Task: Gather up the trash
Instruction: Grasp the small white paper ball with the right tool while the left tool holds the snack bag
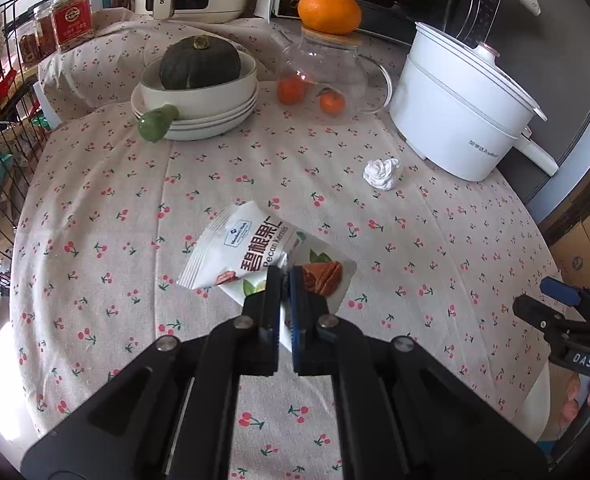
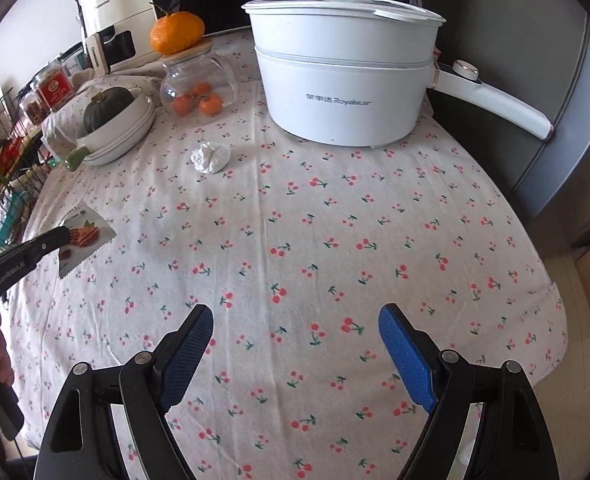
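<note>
Cherry-print tablecloth (image 2: 315,220): my left gripper (image 1: 284,276) pinches the pecan kernel packet (image 1: 255,256) clear for binning, right gripper (image 2: 295,320) gapes empty, probably for the crumpled tissue (image 2: 211,156).

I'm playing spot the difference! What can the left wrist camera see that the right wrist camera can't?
Only the left wrist view shows the front of the pecan packet with its writing, pinched between the left gripper's shut fingers.

Only the right wrist view shows the right gripper wide open over bare cloth, holding nothing, and the pot's whole handle.

Both show the crumpled tissue, the white pot, the green squash, the glass jar with small oranges and the cherry tablecloth.
</note>
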The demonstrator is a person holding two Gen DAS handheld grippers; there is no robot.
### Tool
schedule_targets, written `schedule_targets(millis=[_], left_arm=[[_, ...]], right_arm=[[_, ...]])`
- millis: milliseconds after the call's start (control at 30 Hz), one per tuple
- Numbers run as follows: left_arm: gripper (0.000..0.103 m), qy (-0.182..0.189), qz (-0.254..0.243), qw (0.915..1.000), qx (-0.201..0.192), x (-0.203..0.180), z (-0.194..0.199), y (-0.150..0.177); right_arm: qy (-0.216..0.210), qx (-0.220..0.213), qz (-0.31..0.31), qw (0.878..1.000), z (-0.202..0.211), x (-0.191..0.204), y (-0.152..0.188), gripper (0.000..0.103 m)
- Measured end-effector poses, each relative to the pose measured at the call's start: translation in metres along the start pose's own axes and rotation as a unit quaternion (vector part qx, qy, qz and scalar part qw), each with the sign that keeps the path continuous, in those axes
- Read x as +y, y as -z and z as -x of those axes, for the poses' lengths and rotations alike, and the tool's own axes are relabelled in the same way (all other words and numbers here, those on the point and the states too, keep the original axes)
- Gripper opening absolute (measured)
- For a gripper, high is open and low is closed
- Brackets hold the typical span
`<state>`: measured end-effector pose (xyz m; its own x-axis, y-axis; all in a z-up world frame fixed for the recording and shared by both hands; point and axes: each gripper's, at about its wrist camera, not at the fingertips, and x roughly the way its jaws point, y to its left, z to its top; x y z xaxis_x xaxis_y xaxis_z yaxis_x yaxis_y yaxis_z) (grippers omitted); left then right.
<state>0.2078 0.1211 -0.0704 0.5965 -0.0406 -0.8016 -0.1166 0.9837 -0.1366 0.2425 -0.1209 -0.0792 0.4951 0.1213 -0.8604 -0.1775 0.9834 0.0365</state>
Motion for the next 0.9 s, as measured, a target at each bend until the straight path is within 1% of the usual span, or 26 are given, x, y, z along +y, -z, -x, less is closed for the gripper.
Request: schedule_targets(millis=[100,233,300,400,433,500,533,567,600,633,667,700,733,800,900], left_arm=[[0.005,-0.002,0.002,1.0,-0.003,0.013,0.012,0.005],[0.005,-0.014,-0.018,0.9996,-0.017,0.023,0.021,0.01],[0.005,-0.024,-0.03,0.9991,-0.019,0.027,0.021,0.013],[0.005,-0.03,-0.037,0.9986,-0.024,0.032,0.024,0.016],[0.005,-0.035,-0.041,0.9982,-0.026,0.034,0.025,0.016],[0.005,-0.039,-0.042,0.9981,-0.022,0.038,0.025,0.018],[0.005,-0.04,-0.04,0.9982,-0.017,0.041,0.023,0.019],[0.005,-0.042,-0.037,0.9983,-0.014,0.043,0.021,0.019],[0.005,-0.043,-0.035,0.9984,-0.011,0.046,0.02,0.02],[0.005,-0.045,-0.033,0.9984,-0.009,0.047,0.018,0.021],[0.005,-0.048,-0.032,0.9983,-0.008,0.048,0.017,0.021],[0.005,-0.049,-0.031,0.9982,-0.008,0.049,0.017,0.021],[0.005,-0.05,-0.029,0.9983,-0.009,0.05,0.017,0.021],[0.005,-0.047,-0.024,0.9986,-0.01,0.049,0.019,0.021],[0.005,-0.037,-0.022,0.9989,-0.017,0.042,0.025,0.021]], right_arm=[[-0.02,-0.002,0.014,1.0,-0.033,0.024,-0.023,0.086],[-0.015,-0.02,0.053,0.998,-0.08,0.055,-0.057,0.086],[-0.017,-0.021,0.064,0.998,-0.1,0.067,-0.073,0.085],[-0.022,-0.024,0.08,0.996,-0.123,0.081,-0.093,0.08],[-0.019,-0.025,0.085,0.996,-0.13,0.085,-0.099,0.077],[-0.016,-0.026,0.094,0.995,-0.141,0.091,-0.109,0.073],[-0.012,-0.026,0.097,0.995,-0.146,0.094,-0.114,0.069],[-0.008,-0.025,0.099,0.995,-0.151,0.096,-0.117,0.061],[-0.005,-0.024,0.1,0.995,-0.155,0.098,-0.12,0.058],[-0.006,-0.022,0.102,0.995,-0.159,0.099,-0.121,0.05],[-0.007,-0.021,0.106,0.994,-0.161,0.102,-0.122,0.044],[-0.001,-0.026,0.114,0.993,-0.161,0.104,-0.121,0.042],[0.001,-0.031,0.121,0.992,-0.16,0.106,-0.12,0.037],[0.001,-0.031,0.123,0.992,-0.155,0.106,-0.119,0.036],[0.0,-0.035,0.128,0.991,-0.13,0.106,-0.109,0.035]])
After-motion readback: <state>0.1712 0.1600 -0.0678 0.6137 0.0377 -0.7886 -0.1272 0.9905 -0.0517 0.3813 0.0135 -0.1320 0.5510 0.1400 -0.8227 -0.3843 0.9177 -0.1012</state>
